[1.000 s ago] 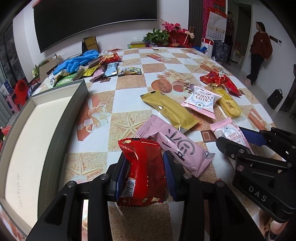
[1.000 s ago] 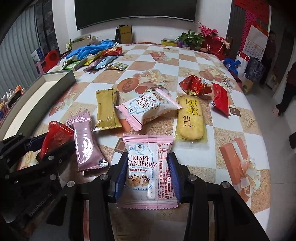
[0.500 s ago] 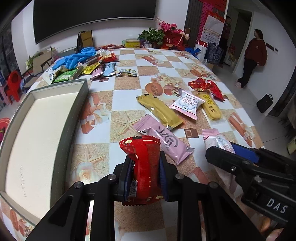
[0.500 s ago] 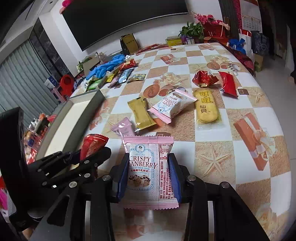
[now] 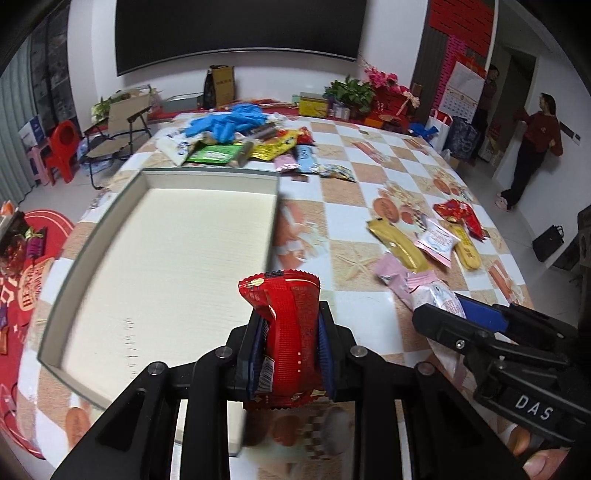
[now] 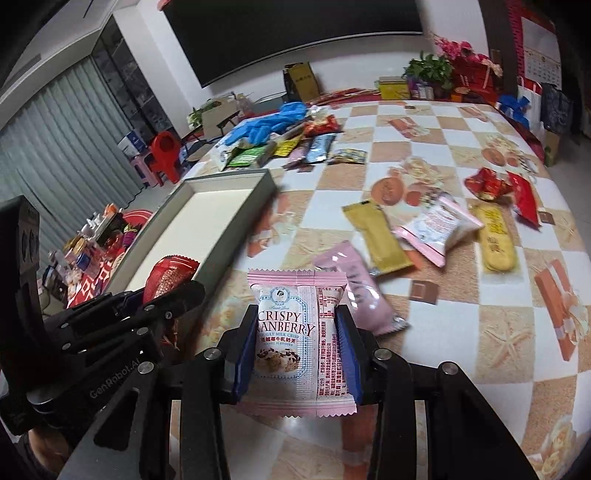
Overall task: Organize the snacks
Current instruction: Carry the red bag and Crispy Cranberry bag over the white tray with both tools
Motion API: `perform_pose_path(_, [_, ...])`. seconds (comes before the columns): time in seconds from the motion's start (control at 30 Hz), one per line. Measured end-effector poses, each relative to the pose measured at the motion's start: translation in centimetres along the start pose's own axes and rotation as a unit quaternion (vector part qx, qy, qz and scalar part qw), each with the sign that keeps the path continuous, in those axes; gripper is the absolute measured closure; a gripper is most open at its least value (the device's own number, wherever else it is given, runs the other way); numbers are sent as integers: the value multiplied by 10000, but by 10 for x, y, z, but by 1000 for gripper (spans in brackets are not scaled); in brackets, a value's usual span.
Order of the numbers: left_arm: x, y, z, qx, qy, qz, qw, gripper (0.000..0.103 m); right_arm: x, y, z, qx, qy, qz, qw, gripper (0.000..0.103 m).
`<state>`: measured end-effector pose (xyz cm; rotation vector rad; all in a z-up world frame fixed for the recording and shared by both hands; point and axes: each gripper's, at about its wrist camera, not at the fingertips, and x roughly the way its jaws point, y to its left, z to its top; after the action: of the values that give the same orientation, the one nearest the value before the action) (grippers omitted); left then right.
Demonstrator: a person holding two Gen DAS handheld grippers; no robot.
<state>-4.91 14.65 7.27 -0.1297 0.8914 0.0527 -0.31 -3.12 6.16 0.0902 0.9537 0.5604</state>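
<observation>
L gripper (image 5: 291,345): red snack packet (image 5: 286,332) upright, lengthwise.

White walls, dark wall screen (image 5: 236,29), red plastic chair (image 5: 62,147).

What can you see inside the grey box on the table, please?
The box shows only its bare cream floor. Its near right corner is hidden behind the left gripper and its red snack.

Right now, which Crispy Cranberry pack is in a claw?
The upright pack, pinched between the right claw's pads. The other pack lies flat on the table between the gold bar and yellow cracker.
</observation>
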Motion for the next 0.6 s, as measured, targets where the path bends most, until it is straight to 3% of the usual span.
perform_pose_path(0.37, [5, 63, 10, -202, 21, 749, 9970, 75, 24, 66, 32, -600, 19, 527, 9968, 61])
perform_pose_path(0.6, [15, 83, 22, -167, 121, 888, 9958, 75, 49, 89, 49, -744, 205, 639, 9950, 61])
